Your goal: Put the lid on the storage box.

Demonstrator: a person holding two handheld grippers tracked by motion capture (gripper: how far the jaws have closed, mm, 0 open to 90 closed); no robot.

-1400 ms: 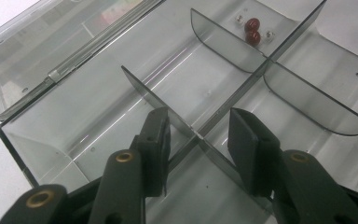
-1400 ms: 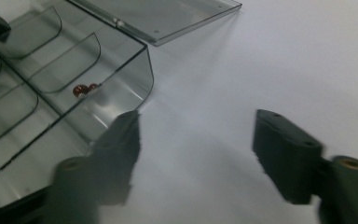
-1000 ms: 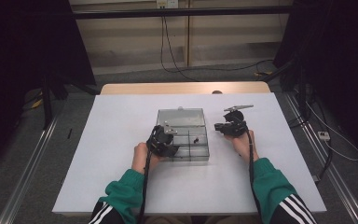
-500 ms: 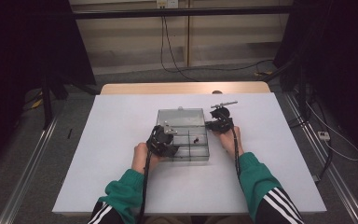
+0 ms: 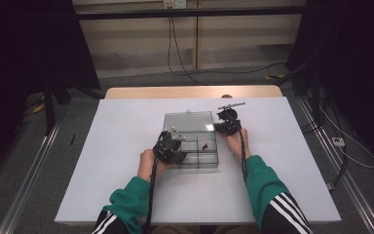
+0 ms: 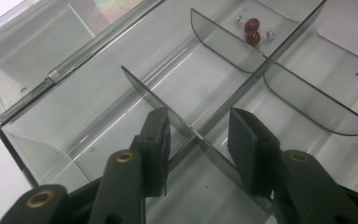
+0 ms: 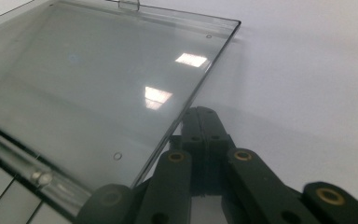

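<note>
A clear, smoke-grey plastic organiser box (image 5: pixel 192 145) sits near the middle of a white table (image 5: pixel 117 146), its flat lid (image 5: pixel 189 120) folded open away from the person. The box is rectangular, glossy and see-through, split into compartments by thin, curved-topped dividers (image 6: pixel 223 42).

The left gripper (image 5: pixel 169 147), matte black with brass-coloured rivets, is at the box's near-left part. The left gripper view looks along its jaws: they stand partly open, straddling a divider where it meets the long centre wall, though contact cannot be judged. That view also reveals two small, round, dark red beads (image 6: pixel 252 31) in a far compartment; from above they are just a dark speck.

The right gripper (image 5: pixel 223 126) rests at the lid's right edge. The right gripper view shows its jaws pressed fully together beside that smooth edge, holding nothing, with ceiling lights mirrored in the lid (image 7: pixel 102 88).

Beyond the box, a slim metal tool (image 5: pixel 231 105) lies on the table.
</note>
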